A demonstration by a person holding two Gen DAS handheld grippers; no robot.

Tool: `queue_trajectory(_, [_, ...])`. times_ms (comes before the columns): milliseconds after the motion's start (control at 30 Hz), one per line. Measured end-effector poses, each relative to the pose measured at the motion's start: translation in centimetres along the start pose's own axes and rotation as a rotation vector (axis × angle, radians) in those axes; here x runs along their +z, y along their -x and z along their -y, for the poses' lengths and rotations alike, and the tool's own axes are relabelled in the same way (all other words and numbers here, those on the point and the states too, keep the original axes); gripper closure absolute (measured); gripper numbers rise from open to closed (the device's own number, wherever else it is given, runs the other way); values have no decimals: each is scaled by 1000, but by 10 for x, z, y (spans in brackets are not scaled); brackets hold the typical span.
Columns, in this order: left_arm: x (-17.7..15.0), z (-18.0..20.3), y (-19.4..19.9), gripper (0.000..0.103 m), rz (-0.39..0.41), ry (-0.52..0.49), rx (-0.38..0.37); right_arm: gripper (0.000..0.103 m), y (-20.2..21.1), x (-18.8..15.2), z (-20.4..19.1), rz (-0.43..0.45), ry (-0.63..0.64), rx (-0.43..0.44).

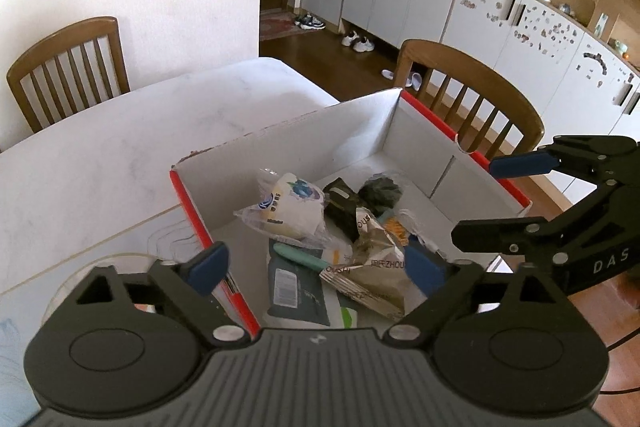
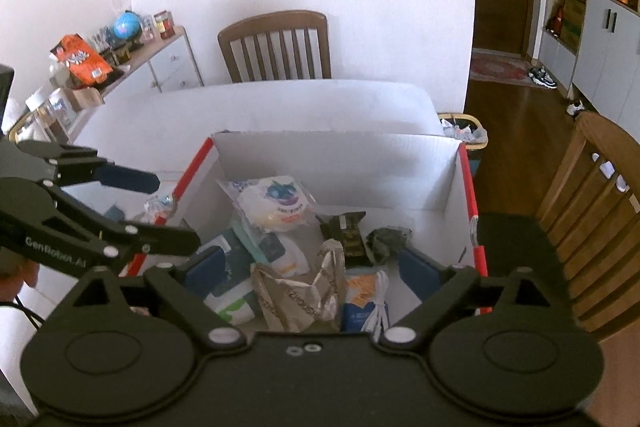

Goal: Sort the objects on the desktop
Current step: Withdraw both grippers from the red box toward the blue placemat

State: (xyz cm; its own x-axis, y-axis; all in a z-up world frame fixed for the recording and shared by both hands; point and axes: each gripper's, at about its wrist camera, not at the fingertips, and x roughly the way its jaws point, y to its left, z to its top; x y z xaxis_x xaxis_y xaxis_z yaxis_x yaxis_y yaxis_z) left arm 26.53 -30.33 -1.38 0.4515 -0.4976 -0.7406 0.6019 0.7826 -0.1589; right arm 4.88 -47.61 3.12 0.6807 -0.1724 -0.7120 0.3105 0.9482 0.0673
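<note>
A white cardboard box [image 1: 348, 131] with red edges sits on the white table [image 1: 120, 131]; it also shows in the right wrist view [image 2: 344, 163]. Inside lie a wrapped blueberry bun [image 1: 288, 207] [image 2: 276, 203], a crumpled tan snack bag [image 1: 372, 267] [image 2: 304, 291], a dark sachet [image 1: 342, 201] [image 2: 348, 231], a teal pen [image 1: 300, 257] and a dark wipes pack [image 1: 296, 287]. My left gripper [image 1: 316, 267] is open above the box's near left wall, empty. My right gripper [image 2: 316, 271] is open over the box, empty; it also shows in the left wrist view [image 1: 472, 199].
Wooden chairs stand at the far side [image 1: 68, 67] and the right side [image 1: 472, 95] of the table. A clear round lid or dish [image 1: 104, 267] lies left of the box. A wicker bin [image 2: 464, 131] stands past the table's corner. Cabinets line the walls.
</note>
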Motion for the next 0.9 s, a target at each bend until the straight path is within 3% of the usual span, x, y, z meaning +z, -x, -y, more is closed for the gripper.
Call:
queue_trajectory(433, [-18,-2,26,2,65,4,-8,5,12,-7,-14,31,-44,-11])
queue_trajectory(900, [-45,-29,61,2,109,39,-27,5,19,-11,-51,48,-62,-51])
